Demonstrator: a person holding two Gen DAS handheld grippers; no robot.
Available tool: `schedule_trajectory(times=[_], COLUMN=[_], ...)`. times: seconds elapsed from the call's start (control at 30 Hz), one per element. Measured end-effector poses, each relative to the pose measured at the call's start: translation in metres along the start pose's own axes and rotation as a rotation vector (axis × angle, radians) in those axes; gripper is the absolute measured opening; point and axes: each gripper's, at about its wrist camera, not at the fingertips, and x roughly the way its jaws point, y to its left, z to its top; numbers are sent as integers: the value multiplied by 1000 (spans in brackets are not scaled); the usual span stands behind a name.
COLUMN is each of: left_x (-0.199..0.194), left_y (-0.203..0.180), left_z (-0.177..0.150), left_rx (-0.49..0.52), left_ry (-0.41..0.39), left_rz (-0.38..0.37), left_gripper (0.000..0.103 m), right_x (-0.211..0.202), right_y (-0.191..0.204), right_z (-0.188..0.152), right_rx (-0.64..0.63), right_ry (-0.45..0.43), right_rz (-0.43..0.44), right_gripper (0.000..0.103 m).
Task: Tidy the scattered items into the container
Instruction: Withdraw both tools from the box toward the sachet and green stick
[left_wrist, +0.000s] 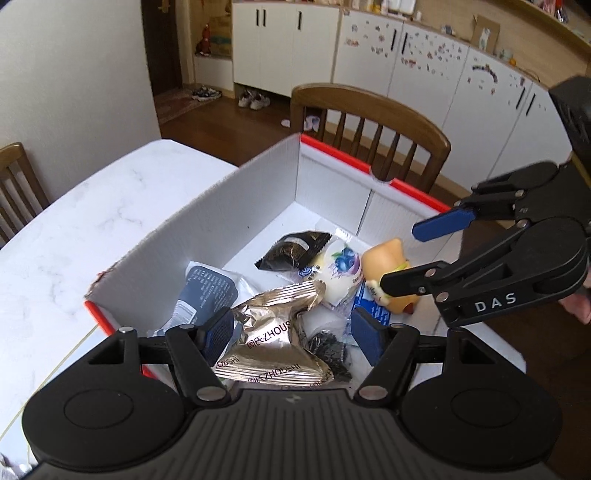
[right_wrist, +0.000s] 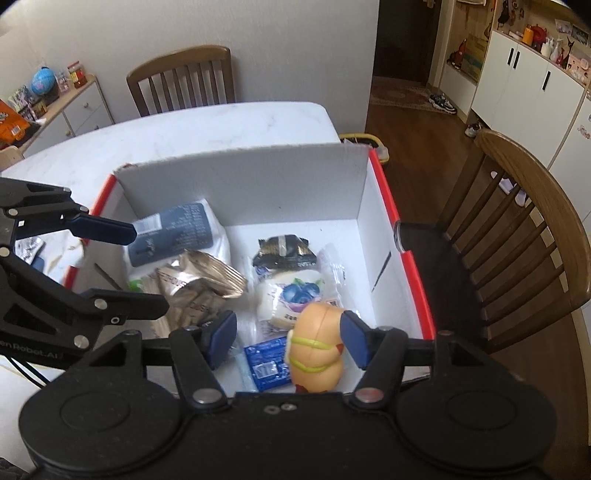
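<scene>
1 box (right_wrist: 240, 184), 6 packets inside, 1 orange toy (right_wrist: 316, 350), 2 grippers, 3 wooden chairs, 1 table (right_wrist: 221, 122)

A wooden chair (left_wrist: 373, 122) stands at the far side of the white marbled worktop (left_wrist: 92, 221), with white cupboards (left_wrist: 288, 48) along the wall behind it. Sneakers (left_wrist: 253, 100) lie on the brown floor (left_wrist: 221, 129) near a dark doorway (left_wrist: 162, 44). A second chair (right_wrist: 183, 79) stands against the wall, left of it a low cabinet (right_wrist: 74, 107) carrying a blue globe (right_wrist: 42, 82).

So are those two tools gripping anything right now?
No. The left tool and the right tool stand open above the box; the toy lies loose inside.
</scene>
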Motion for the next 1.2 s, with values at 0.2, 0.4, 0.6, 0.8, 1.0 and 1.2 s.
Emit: schedule_trajectory(times=[0.2,0.4,0.6,0.8,1.0,1.2], left_x=[-26,-53,-85,-108,-121,-132], left_y=[0,10,28,46,60,73], left_z=[-7,-22,-43,-63,-84,-103], left_rx=[-20,-54,-99,-123,-140,-149], left_ry=[-53,-91,-130,-154,-150,-149], left_rz=[2,14,54,87,107,115], left_gripper=[69,69,77,80,82,82], right_x=[-15,-27,-32,-28,-25,-26], right_y=[9,23,40,59,80,100], right_z=[0,-1,-2,-1,0,-1], right_rx=[15,30,24,18,12,27], right_ry=[-34,-70,-86,-72,-71,-71], right_rz=[13,28,44,51,44,45], right_gripper=[62,62,63,64,64,71])
